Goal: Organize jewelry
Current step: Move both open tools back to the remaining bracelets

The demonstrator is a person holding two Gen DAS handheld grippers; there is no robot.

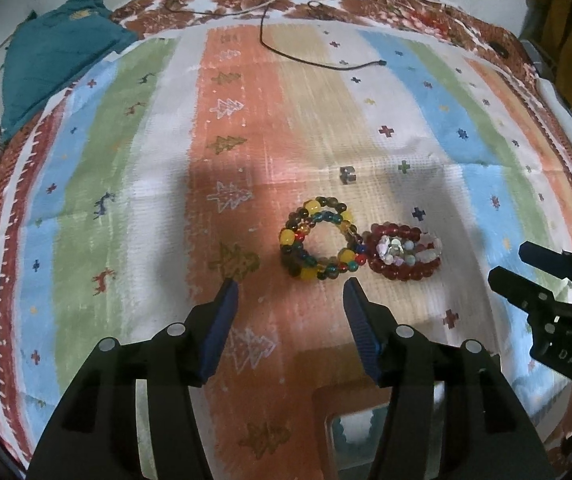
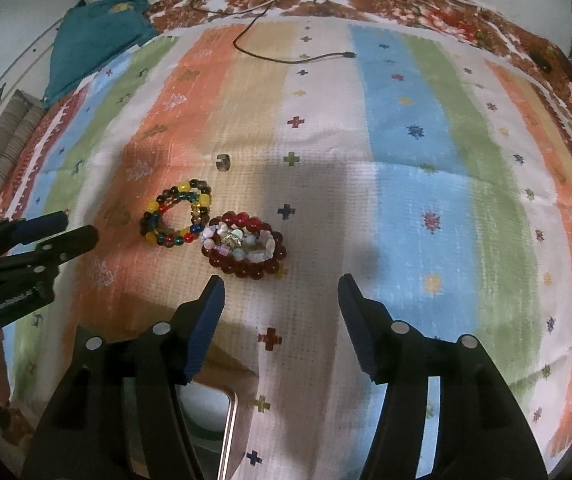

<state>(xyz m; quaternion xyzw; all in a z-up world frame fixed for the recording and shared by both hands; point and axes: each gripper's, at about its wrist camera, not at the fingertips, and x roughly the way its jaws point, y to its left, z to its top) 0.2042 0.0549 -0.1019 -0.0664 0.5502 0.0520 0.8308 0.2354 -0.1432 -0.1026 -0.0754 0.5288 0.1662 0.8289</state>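
Note:
A multicoloured bead bracelet (image 1: 320, 240) lies on the striped cloth (image 1: 145, 160), touching a dark red bead bracelet (image 1: 404, 252) with pale beads and a small shiny piece in its middle. A small silver ring (image 1: 348, 173) lies just beyond them. My left gripper (image 1: 292, 286) hovers open just short of the multicoloured bracelet, nothing between its fingers. In the right wrist view the multicoloured bracelet (image 2: 177, 212), the red bracelet (image 2: 245, 248) and the ring (image 2: 223, 162) lie ahead and to the left of my open, empty right gripper (image 2: 279, 282).
A box with a metal rim (image 2: 229, 432) sits under the grippers at the near edge. A black cable (image 1: 310, 58) runs across the far cloth. A teal folded cloth (image 1: 57, 48) lies at the far left. A white object (image 1: 566, 120) rests on the right edge.

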